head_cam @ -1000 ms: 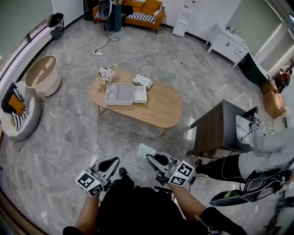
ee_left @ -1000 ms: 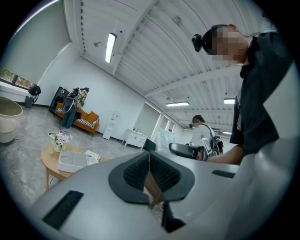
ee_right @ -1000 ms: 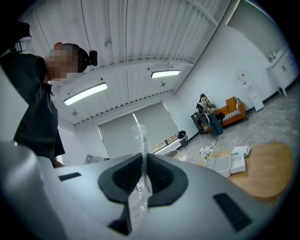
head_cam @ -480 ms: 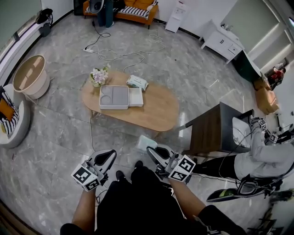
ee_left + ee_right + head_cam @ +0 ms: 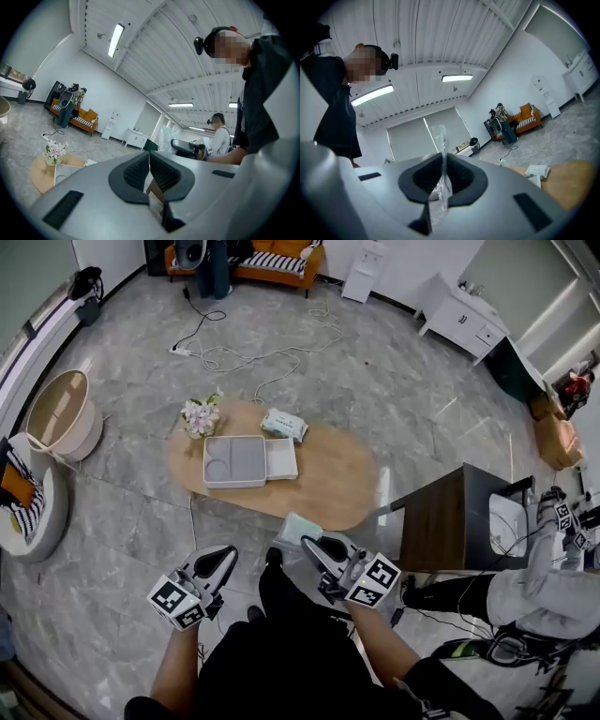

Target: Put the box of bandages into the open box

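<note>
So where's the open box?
In the head view the open box sits on the oval table toward its left end, by the flowers.

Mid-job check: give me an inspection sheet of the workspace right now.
Surface: oval wooden table, ahead of the person.
Job's things: open box on the table; box of bandages off the table, held by its clear wrap in the right gripper.
Clutter: flowers and wipes packet on the table.
Grippers: right gripper shut on the wrap; left gripper shut, nothing between its jaws.
Cables: white cables on the floor beyond the table.
Surroundings: sofa, round basket, dark side table, another person at right.
</note>
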`<state>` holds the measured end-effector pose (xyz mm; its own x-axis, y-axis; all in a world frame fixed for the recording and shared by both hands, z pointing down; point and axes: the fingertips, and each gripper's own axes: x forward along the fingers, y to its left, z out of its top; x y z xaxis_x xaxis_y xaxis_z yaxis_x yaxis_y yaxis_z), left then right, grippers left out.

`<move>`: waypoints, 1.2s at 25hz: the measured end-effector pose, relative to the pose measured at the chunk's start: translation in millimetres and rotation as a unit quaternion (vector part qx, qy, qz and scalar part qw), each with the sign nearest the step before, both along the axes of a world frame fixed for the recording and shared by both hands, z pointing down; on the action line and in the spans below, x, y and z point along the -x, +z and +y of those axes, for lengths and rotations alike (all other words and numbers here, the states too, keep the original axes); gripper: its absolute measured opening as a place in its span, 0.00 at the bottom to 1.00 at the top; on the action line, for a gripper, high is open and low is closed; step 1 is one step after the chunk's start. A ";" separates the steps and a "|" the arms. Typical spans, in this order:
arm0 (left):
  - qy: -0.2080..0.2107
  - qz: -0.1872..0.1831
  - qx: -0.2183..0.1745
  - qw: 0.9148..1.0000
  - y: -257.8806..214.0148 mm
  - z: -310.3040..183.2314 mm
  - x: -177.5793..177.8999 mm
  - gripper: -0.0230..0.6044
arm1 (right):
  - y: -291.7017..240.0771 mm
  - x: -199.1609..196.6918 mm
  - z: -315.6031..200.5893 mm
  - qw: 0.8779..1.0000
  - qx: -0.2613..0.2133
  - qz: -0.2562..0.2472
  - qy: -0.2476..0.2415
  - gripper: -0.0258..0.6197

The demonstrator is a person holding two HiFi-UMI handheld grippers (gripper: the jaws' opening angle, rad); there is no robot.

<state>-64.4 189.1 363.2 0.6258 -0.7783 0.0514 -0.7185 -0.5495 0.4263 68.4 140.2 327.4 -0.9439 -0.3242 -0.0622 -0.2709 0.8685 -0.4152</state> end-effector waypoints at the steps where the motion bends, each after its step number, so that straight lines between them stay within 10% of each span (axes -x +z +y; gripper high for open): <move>1: 0.004 -0.003 0.002 1.000 -1.9 -14.0 -1.7 0.06 | 0.4 -0.7 -14.7 1.000 0.002 -0.004 0.002 0.09; 17: -0.009 -0.037 0.016 0.999 -20.1 -192.9 20.2 0.06 | 9.2 16.7 -198.9 0.999 0.033 -0.025 -0.024 0.09; 30: 0.057 -0.027 0.044 0.997 51.3 -315.5 84.3 0.06 | 97.7 63.2 -303.3 0.984 0.171 0.004 0.056 0.09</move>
<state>-148.6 -126.4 414.5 0.7050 -0.6928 0.1518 -0.6760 -0.5917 0.4392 5.2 -163.1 425.1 -0.9010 -0.4271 0.0758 -0.3614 0.6425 -0.6757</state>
